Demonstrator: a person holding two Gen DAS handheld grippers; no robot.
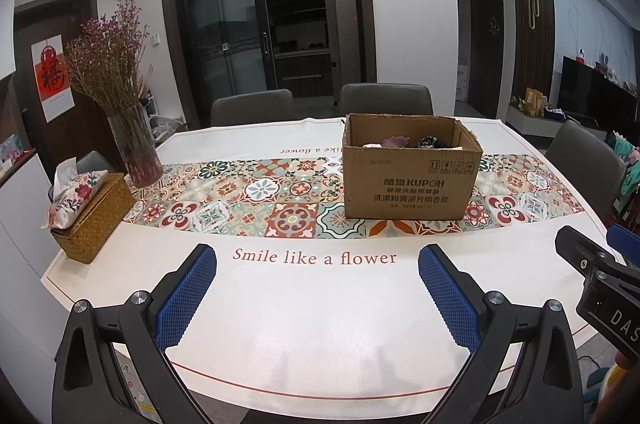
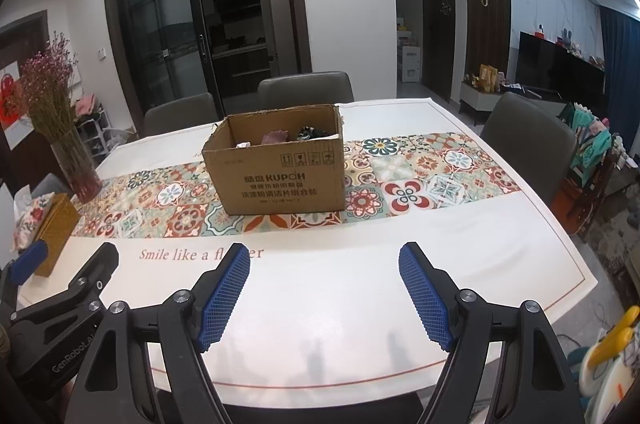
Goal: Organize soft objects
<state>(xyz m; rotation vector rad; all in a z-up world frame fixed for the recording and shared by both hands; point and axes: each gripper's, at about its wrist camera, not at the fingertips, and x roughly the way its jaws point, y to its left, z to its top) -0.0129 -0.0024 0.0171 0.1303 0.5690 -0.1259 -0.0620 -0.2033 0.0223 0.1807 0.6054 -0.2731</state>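
Both blue-padded hand-held grippers, left (image 1: pixel 317 266) and right (image 2: pixel 324 264), gape empty above the white counter (image 1: pixel 320 324); clipping the brown cardboard box (image 2: pixel 280 168) could shove it.

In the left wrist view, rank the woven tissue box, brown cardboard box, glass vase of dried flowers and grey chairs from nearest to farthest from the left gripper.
From the left gripper:
1. Woven tissue box, near left.
2. Brown cardboard box, ahead right.
3. Glass vase of dried flowers, far left.
4. Grey chairs, behind the table.
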